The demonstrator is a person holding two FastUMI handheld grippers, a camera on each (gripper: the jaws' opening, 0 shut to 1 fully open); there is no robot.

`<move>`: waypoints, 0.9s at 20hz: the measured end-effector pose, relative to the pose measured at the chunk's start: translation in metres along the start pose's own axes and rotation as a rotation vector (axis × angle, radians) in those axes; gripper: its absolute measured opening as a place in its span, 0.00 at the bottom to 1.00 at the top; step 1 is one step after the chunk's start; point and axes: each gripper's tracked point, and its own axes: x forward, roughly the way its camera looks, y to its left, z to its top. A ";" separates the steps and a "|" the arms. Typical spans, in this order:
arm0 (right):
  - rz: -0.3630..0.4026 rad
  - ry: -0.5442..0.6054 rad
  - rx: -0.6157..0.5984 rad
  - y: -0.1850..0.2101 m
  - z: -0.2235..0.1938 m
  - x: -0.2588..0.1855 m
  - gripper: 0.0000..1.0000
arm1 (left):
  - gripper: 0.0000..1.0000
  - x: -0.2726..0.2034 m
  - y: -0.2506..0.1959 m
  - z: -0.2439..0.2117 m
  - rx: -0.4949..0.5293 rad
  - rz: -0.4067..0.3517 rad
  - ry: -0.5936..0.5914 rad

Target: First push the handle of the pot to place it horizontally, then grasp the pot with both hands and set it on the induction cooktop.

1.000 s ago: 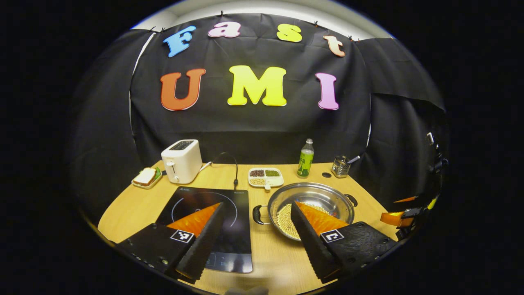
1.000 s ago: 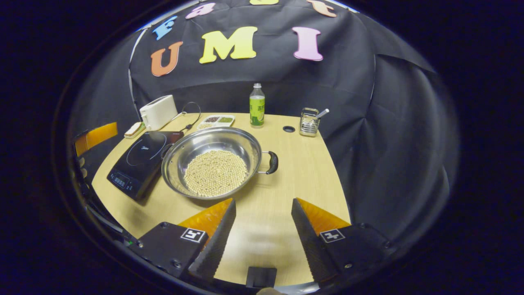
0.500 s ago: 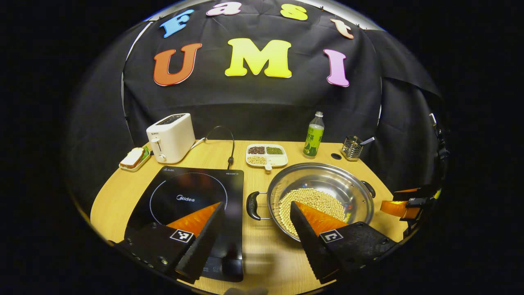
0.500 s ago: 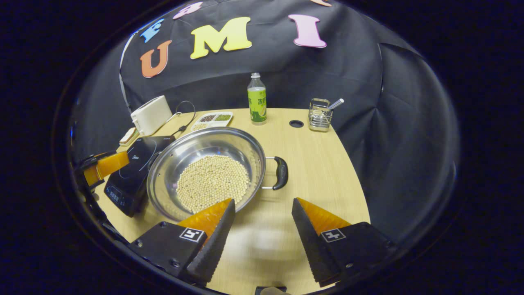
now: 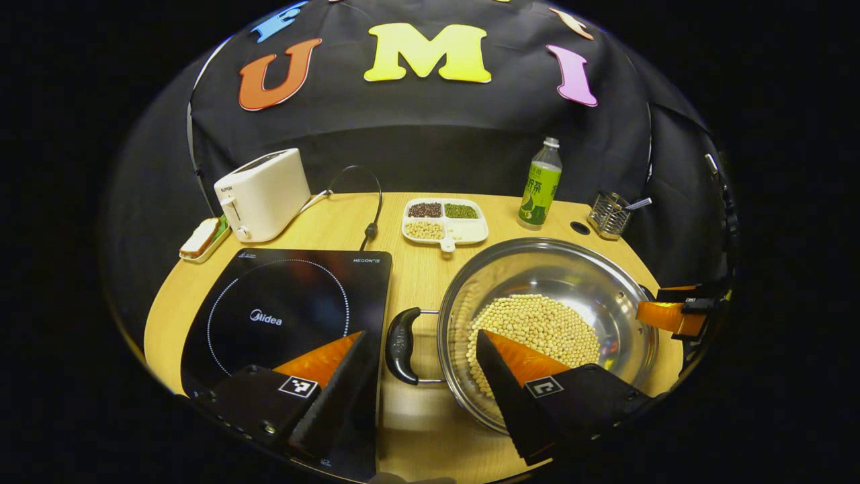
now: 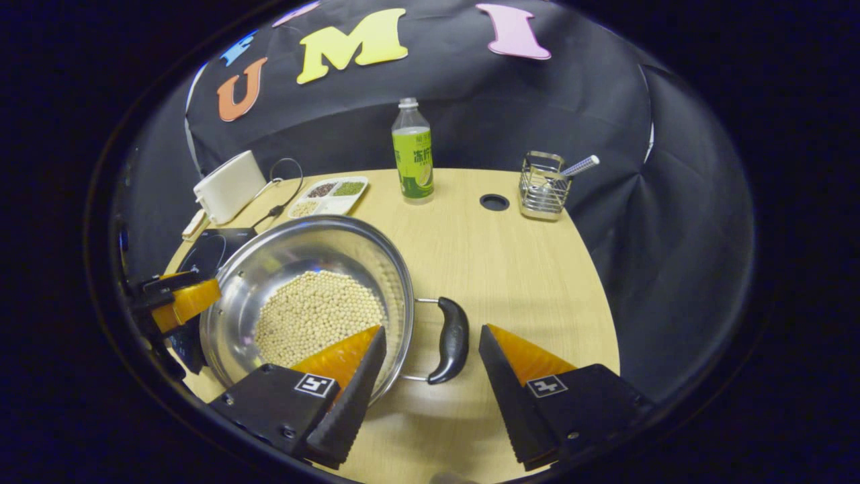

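Note:
A steel pot [image 5: 537,269] holding soybeans [image 5: 537,323] stands on the wooden table, just right of the black induction cooktop [image 5: 282,316]. Its two black handles point left and right. In the left gripper view my left gripper [image 5: 422,339] is open, with the pot's left handle [image 5: 401,344] lying between its fingers and untouched. In the right gripper view my right gripper [image 6: 431,333] is open around the right handle [image 6: 450,339] of the pot [image 6: 302,252]. Each gripper also shows at the pot's far side in the other's view: the right gripper [image 5: 672,312] and the left gripper [image 6: 178,299].
At the back stand a white toaster [image 5: 262,195] with its cable [image 5: 366,202], a sandwich plate [image 5: 199,238], a divided dish of beans [image 5: 445,220], a green bottle [image 5: 539,185] and a wire holder [image 5: 608,214]. The table's front edge is close below both grippers.
Both grippers have come forward and down toward the pot. Each open pair of fingers now has a pot handle between them. The pot itself has stayed in place.

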 end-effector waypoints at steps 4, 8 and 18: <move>0.014 0.030 -0.007 0.000 -0.003 0.013 0.89 | 0.95 0.018 -0.005 -0.008 -0.022 -0.003 0.055; 0.034 0.081 0.004 -0.001 -0.014 0.022 0.89 | 0.87 0.026 -0.005 -0.013 -0.025 0.015 0.091; 0.015 0.133 0.024 -0.001 -0.015 0.027 0.63 | 0.62 0.030 -0.002 -0.024 -0.067 0.014 0.157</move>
